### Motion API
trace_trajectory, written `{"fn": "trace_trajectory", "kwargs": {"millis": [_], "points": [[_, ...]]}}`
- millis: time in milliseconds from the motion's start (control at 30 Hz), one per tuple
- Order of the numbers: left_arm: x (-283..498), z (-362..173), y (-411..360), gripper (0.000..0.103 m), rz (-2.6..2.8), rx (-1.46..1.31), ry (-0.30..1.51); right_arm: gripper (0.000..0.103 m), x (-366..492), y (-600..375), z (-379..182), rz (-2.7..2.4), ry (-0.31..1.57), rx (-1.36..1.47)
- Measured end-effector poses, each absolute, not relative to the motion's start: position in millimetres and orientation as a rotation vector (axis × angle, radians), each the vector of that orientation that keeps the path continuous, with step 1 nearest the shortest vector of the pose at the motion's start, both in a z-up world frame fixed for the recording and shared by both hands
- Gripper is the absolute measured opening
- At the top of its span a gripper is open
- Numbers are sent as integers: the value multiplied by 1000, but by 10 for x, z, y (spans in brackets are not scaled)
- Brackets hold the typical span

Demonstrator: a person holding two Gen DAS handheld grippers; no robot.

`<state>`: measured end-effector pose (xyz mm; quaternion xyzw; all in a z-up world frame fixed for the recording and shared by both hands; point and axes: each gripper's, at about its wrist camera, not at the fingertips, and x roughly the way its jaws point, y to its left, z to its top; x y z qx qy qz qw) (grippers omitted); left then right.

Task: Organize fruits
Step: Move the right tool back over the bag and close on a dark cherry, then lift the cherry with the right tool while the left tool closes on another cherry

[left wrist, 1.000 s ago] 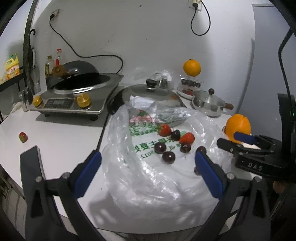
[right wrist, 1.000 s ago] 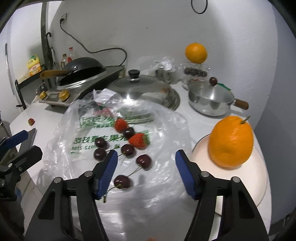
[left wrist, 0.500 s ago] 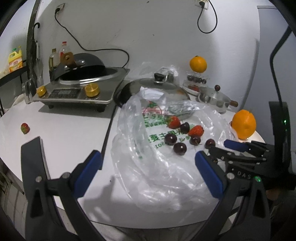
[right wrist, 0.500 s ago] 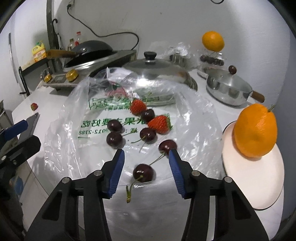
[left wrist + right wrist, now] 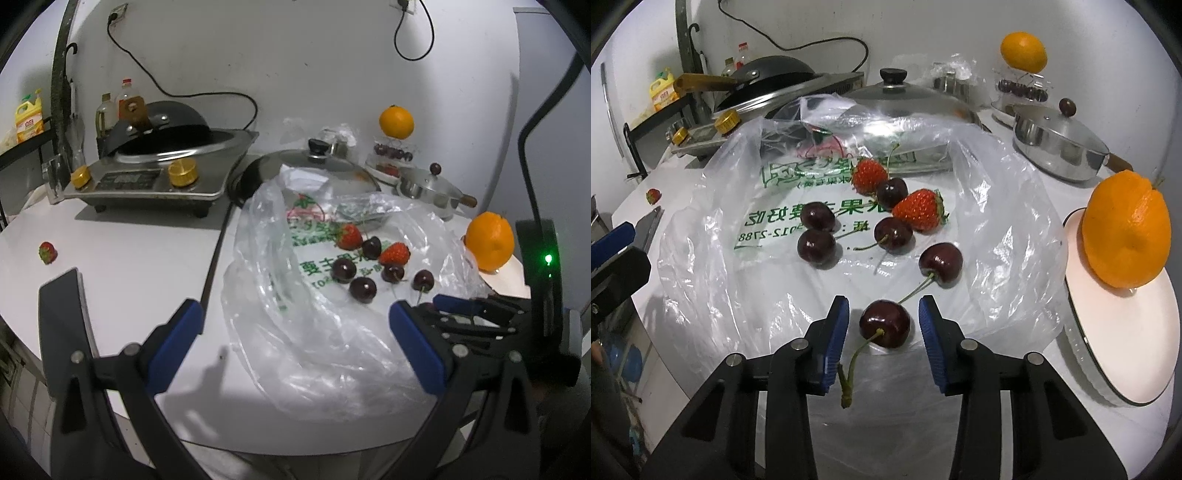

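Several dark cherries and two strawberries (image 5: 919, 208) lie on a spread clear plastic bag (image 5: 701, 277). In the right wrist view my right gripper (image 5: 884, 306) is low over the bag's near edge. Its jaws are closing around the nearest cherry (image 5: 884, 323), with a thin gap left on each side. The cherry's stem points back between the fingers. An orange (image 5: 1124, 230) sits on a white plate (image 5: 1126, 350) at the right. My left gripper (image 5: 294, 308) hangs open over the bag's near left part, holding nothing. A loose strawberry (image 5: 47, 252) lies far left on the table.
Behind the bag stand a glass-lidded pan (image 5: 908, 99), a small steel pot (image 5: 1056, 144) and a tiered fruit stand with cherries and an orange (image 5: 396, 122) on top. An induction cooker with a wok (image 5: 159, 173) is at the back left. The table edge runs close below both grippers.
My right gripper has come down and forward to the bag, and its jaws have narrowed from wide apart to close around the nearest cherry. The left gripper stays open in about the same place.
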<state>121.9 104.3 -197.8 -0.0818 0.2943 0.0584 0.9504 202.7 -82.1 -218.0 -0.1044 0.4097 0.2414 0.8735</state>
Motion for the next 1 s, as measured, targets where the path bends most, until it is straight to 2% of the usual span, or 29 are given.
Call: {"fn": "trace_trajectory", "kwargs": {"millis": [67, 133, 233, 467, 1000], "points": [[1223, -1980, 1033, 102, 119, -164, 600, 42, 2032, -821, -2207, 505, 863, -219], [1228, -1982, 1024, 102, 119, -160, 602, 35, 2047, -829, -2242, 506, 872, -219], [1235, -1987, 1005, 102, 122, -155, 607, 31, 2055, -838, -2246, 517, 873, -213], [1267, -1968, 944, 102, 125, -134, 610, 31, 2054, -877, -2211, 528, 859, -201], [1495, -1849, 593, 101, 96, -48, 594, 31, 2108, -1225, -1722, 526, 727, -149]]}}
